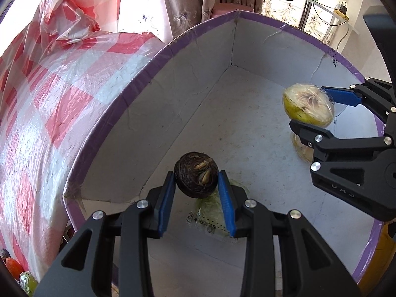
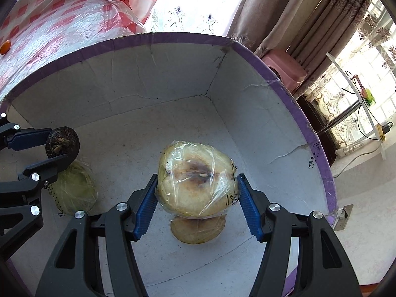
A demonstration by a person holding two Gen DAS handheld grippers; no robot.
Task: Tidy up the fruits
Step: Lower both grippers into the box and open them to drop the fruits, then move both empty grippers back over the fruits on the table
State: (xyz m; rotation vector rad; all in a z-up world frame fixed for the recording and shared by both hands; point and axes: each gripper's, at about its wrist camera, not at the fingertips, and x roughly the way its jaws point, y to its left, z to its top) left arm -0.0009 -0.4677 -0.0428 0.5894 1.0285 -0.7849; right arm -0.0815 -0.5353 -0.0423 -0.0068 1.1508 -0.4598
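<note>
Your two grippers both hang over a large white cardboard box with a purple-taped rim, its inner walls creased and cracked, its floor scuffed. Beside it, on the left, lies a table under a red-and-white checked plastic cloth; a small orange fruit sits far out on that cloth.

Your right gripper has its blue ribbed pads clamped on a halved yellow-green fruit wrapped in clear film, cut face toward the camera, core browned. The half is held clear above the box floor. Directly under it a second film-wrapped half rests flat on the floor.

Your left gripper is squeezed tight on a small dark brown, round, wrinkled fruit, pale bits showing at its top. It too is held over the box floor, near the left wall. Just below it lies a pale green fruit piece in clear film.

Grippers well apart, not touching.
</note>
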